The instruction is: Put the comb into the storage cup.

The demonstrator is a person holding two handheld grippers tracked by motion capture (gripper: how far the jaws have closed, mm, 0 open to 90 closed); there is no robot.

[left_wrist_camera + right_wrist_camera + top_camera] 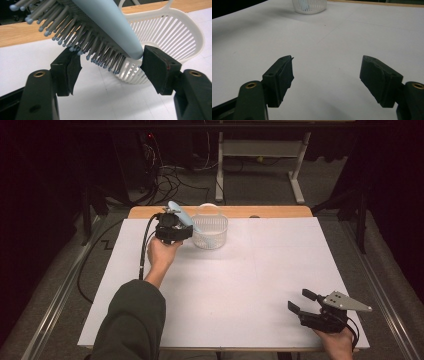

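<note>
- A white sheet (240,285) covers the table; the table's wooden edge (260,211) shows as a strip along the far side.
- Beyond the table, grey carpet floor (260,185) with a tangle of dark cables (167,182) at the left.
- The white metal legs of another desk (296,175) stand on that floor, farther back.
- A metal rail (55,295) runs along the floor at the table's left, and another at its right (387,295).
- The background is dark.
</note>
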